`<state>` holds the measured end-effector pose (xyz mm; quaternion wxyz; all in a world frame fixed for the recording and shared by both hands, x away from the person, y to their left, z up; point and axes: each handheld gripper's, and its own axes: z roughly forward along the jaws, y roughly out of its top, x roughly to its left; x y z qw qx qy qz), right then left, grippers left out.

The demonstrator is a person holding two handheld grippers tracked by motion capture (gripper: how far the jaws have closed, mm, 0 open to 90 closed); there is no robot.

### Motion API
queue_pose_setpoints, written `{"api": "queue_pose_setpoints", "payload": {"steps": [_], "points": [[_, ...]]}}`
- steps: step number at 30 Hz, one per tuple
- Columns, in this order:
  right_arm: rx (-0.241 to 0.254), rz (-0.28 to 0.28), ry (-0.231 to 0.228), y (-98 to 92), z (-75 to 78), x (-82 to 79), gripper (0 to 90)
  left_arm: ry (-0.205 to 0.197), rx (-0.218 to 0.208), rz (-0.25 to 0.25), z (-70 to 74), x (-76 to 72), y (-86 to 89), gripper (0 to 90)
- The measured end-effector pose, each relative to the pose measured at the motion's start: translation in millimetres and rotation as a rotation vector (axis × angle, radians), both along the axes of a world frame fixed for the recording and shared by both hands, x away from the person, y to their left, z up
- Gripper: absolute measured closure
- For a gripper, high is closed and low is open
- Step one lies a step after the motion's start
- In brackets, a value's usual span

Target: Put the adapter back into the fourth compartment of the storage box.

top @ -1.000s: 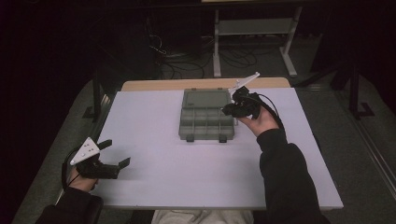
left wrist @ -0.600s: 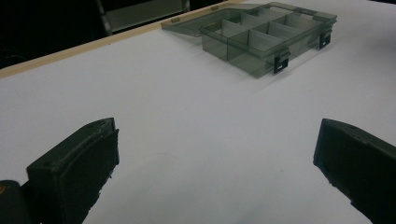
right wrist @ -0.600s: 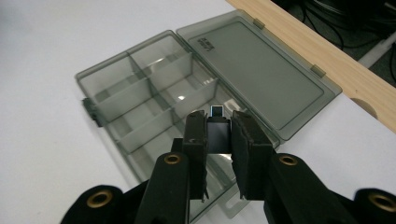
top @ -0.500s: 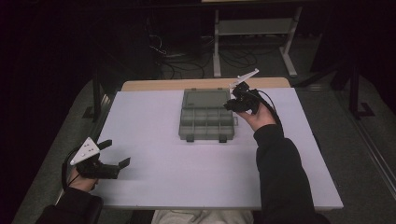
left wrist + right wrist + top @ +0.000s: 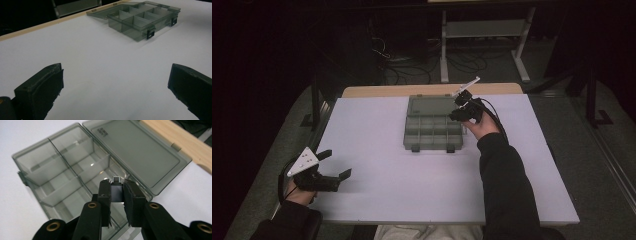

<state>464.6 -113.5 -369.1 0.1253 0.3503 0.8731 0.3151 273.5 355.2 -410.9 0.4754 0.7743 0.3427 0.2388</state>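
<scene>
Though lid (image 5: 136, 152) bears embossed text, unreadable; right gripper (image 5: 117, 192) grips divider (image 5: 116, 191).

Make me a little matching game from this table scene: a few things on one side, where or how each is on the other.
Things:
1. left gripper
2. right gripper
3. box
4. lid

States:
A. lying open, flat on the table
B. jaws wide apart, nothing between
C. clamped on a small flat piece
D. split into compartments

Pairs: 1-B, 2-C, 3-D, 4-A
</scene>
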Motion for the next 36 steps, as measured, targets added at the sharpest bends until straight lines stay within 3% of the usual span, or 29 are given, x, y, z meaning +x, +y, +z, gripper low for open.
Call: {"api": "queue_pose_setpoints", "payload": {"steps": [16, 24, 26, 29, 35, 36], "points": [[-0.015, -0.016, 0.023, -1.1, -16.6, 11.7, 74.6, -0.001, 0.0, 0.004, 0.0, -0.1, 0.3, 0.0], [-0.04, -0.036, 0.051, 1.9, -32.0, 18.6, 74.2, 0.001, -0.001, 0.006, -0.1, 0.1, 0.3, 0.0], [-0.043, -0.042, 0.05, 3.8, -34.1, 19.8, 67.0, 0.0, 0.0, 0.005, 0.1, -0.2, 0.5, 0.0], [-0.072, -0.036, 0.051, 7.6, -34.4, 18.7, 66.3, 0.0, 0.0, 0.004, 0.0, -0.1, 0.7, 0.0], [-0.058, -0.05, 0.07, 7.1, -32.0, 16.3, 55.2, -0.002, 0.0, 0.004, 0.4, -0.2, 0.6, 0.0], [-0.039, -0.07, 0.073, 5.5, -29.3, 15.4, 47.5, -0.002, 0.001, 0.005, 0.4, -0.3, 0.6, 0.0]]}}
